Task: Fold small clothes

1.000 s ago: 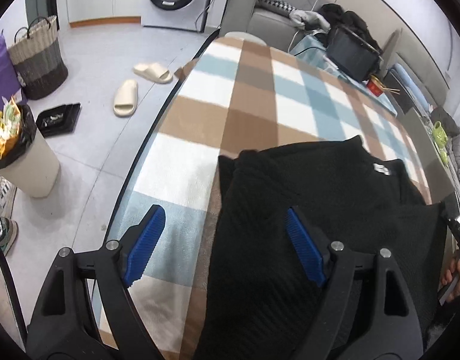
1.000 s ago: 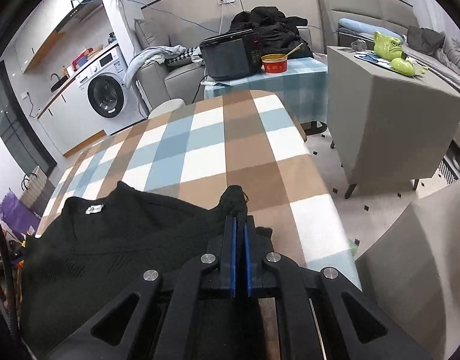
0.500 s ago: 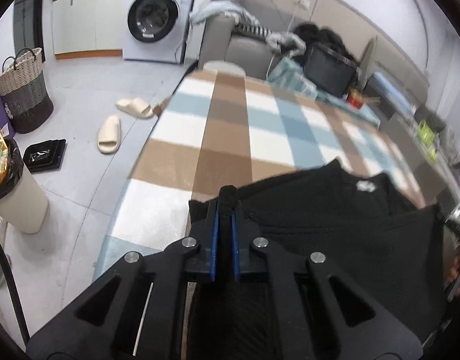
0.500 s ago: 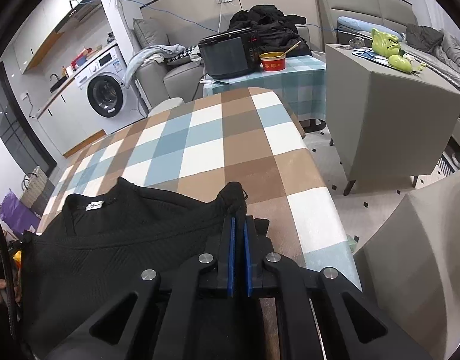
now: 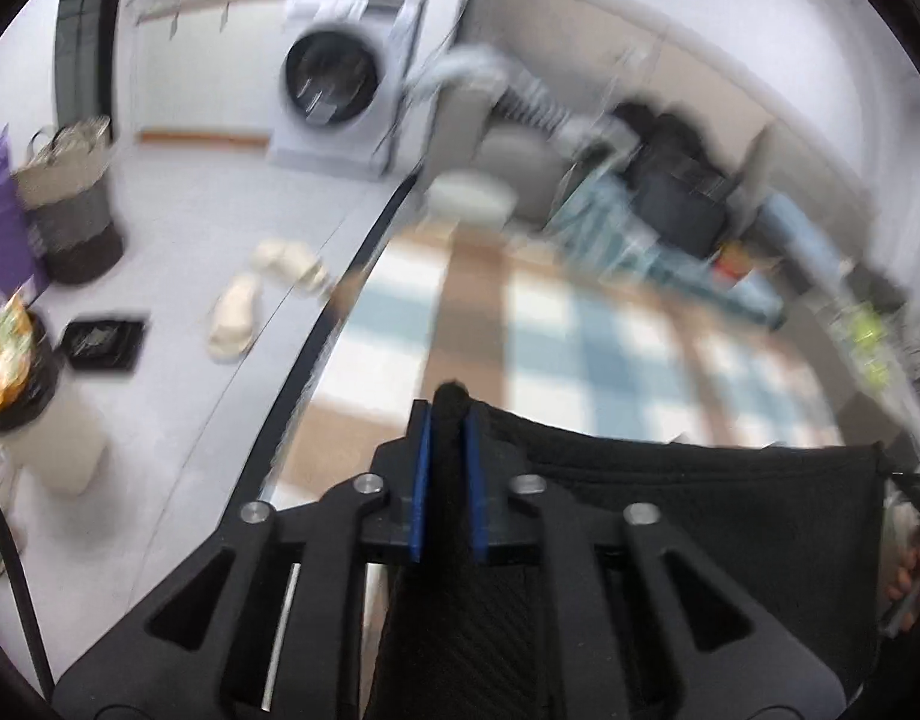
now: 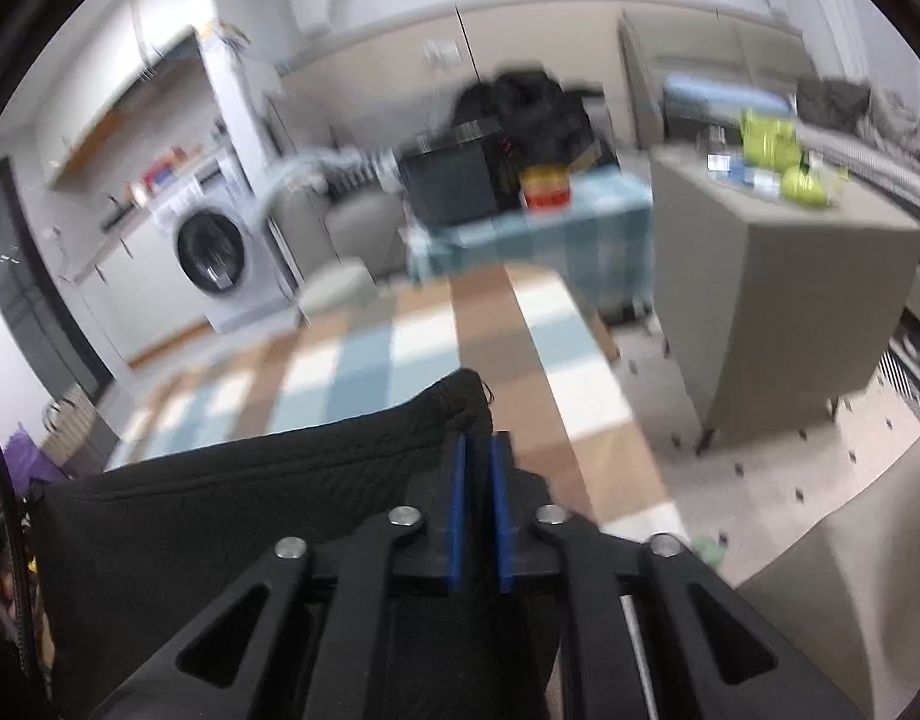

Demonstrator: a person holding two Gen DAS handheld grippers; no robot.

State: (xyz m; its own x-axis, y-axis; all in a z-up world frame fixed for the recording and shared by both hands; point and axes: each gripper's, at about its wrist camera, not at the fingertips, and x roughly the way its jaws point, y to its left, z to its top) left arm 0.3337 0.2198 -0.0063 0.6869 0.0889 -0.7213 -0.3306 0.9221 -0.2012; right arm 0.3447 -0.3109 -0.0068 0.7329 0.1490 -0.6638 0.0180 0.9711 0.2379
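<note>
Knit black top [image 5: 670,480], soft and limp (it sags between holds), hangs pinched at two corners: left gripper [image 5: 447,420] and right gripper [image 6: 476,456], both nearly closed on cloth, low in frame.

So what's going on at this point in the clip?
A person is folding a black knitted top on a checked table cover, with hand-held tongs in each hand. The left tongs pinch one bunched corner of the garment and the right tongs pinch the other. The edge between them is stretched taut and raised off the cover. Both views are blurred.
</note>
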